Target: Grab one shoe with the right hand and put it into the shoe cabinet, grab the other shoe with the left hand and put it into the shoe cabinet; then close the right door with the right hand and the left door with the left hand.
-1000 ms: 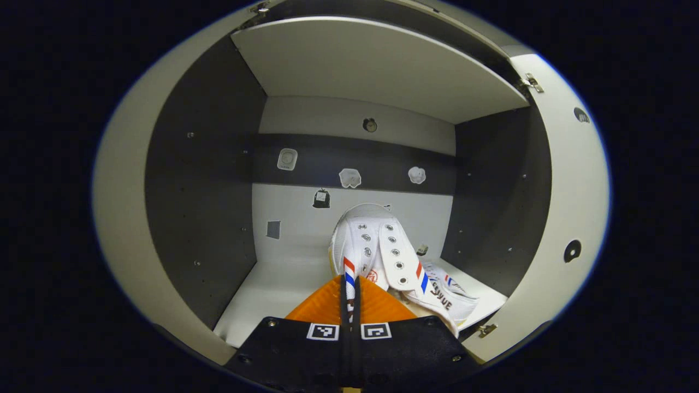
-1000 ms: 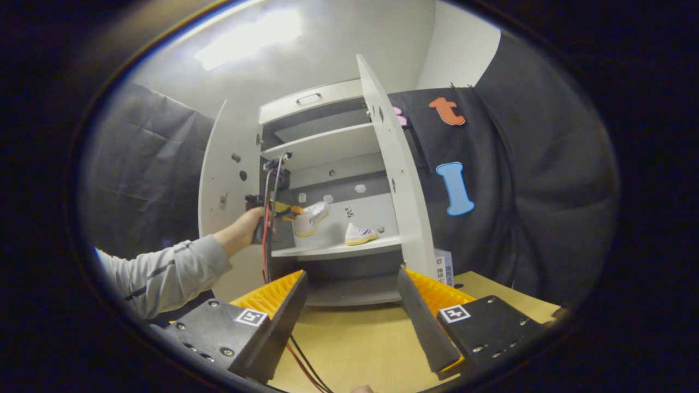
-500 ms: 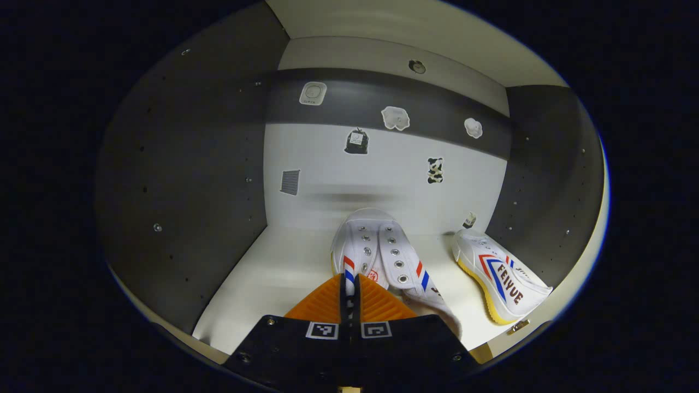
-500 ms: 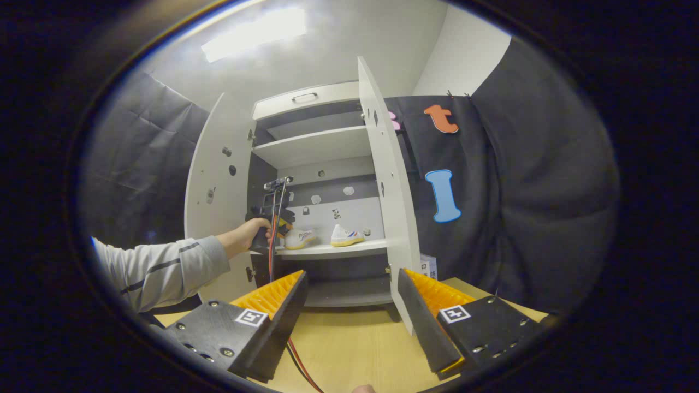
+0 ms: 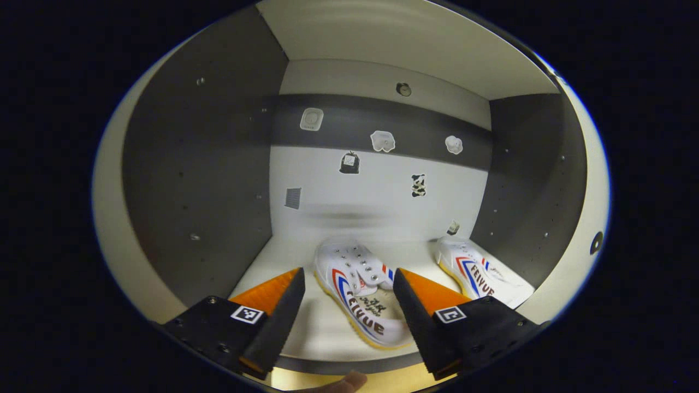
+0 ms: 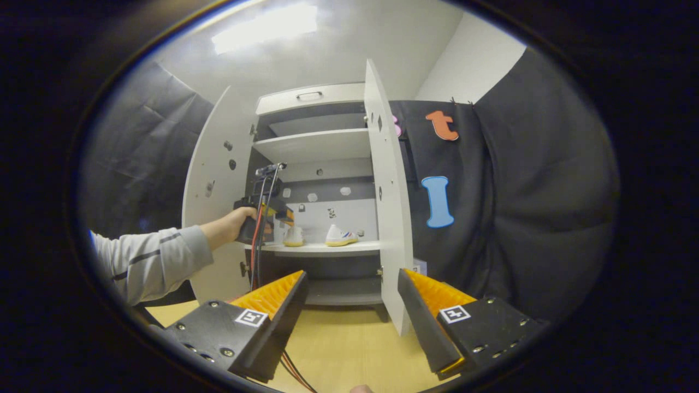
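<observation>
Two white shoes with red and blue stripes rest on a shelf (image 5: 284, 262) inside the shoe cabinet. One shoe (image 5: 357, 295) lies right ahead of my left gripper (image 5: 347, 295), which is open with its fingers on either side of the shoe's heel end, not pressing on it. The other shoe (image 5: 480, 273) sits further right by the cabinet's side wall. In the right gripper view both shoes (image 6: 294, 236) (image 6: 341, 236) show on the shelf. My right gripper (image 6: 352, 305) is open, well back over the wooden floor, holding nothing. The left gripper (image 6: 265, 215) shows there at the shelf's edge.
The cabinet's right door (image 6: 387, 196) and left door (image 6: 218, 191) both stand wide open. An upper shelf (image 6: 311, 144) sits above. A person's grey sleeve (image 6: 147, 262) reaches in from the left. Black cloth (image 6: 519, 191) hangs to the right. Wooden floor (image 6: 344, 349) lies before the cabinet.
My left gripper has opened and let go of the shoe, which now lies on the shelf; the gripper has drawn back a little. The right gripper has drifted slightly, staying open.
</observation>
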Tool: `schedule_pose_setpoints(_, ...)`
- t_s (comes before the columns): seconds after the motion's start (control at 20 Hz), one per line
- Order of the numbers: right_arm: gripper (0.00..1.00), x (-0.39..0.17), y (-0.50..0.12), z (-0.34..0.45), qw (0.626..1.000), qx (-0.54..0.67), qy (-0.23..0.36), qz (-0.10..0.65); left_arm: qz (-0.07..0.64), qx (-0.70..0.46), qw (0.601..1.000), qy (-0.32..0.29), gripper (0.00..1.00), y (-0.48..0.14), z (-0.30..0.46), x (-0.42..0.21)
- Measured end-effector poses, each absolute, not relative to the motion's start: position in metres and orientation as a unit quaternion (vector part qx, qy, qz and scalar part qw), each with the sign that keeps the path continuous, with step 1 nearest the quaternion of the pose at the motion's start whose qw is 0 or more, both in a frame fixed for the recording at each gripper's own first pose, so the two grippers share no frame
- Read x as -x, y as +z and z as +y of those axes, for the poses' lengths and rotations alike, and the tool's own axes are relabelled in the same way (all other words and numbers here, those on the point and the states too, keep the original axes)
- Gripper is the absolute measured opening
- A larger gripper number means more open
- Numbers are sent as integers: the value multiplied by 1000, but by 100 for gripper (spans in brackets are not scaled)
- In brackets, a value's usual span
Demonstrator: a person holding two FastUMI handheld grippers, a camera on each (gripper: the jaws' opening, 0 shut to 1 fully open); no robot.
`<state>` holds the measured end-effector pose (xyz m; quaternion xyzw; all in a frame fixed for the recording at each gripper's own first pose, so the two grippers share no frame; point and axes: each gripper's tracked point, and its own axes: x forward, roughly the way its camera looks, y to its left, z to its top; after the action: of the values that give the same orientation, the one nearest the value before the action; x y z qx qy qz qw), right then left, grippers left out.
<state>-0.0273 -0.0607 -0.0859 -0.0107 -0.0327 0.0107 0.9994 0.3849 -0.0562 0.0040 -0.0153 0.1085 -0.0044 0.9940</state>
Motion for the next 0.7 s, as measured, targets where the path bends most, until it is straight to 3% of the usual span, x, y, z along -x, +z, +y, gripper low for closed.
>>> schedule_pose_setpoints(0.3, 98, 41, -66, -81, 998, 38, -13, -42, 66, -2, 998, -13, 96, 38, -55, -279)
schedule_pose_setpoints(0.35, 94, 43, -63, -87, 998, 43, -17, -41, 57, -6, 998, -23, 97, 44, -57, -258)
schedule_pose_setpoints(0.4, 98, 43, -60, -91, 998, 43, -15, -36, 41, -11, 999, -32, 96, 51, -58, -236)
schedule_pose_setpoints(0.7, 98, 28, -19, -133, 998, 54, -8, -16, -17, -6, 999, -41, 94, 57, -37, -117)
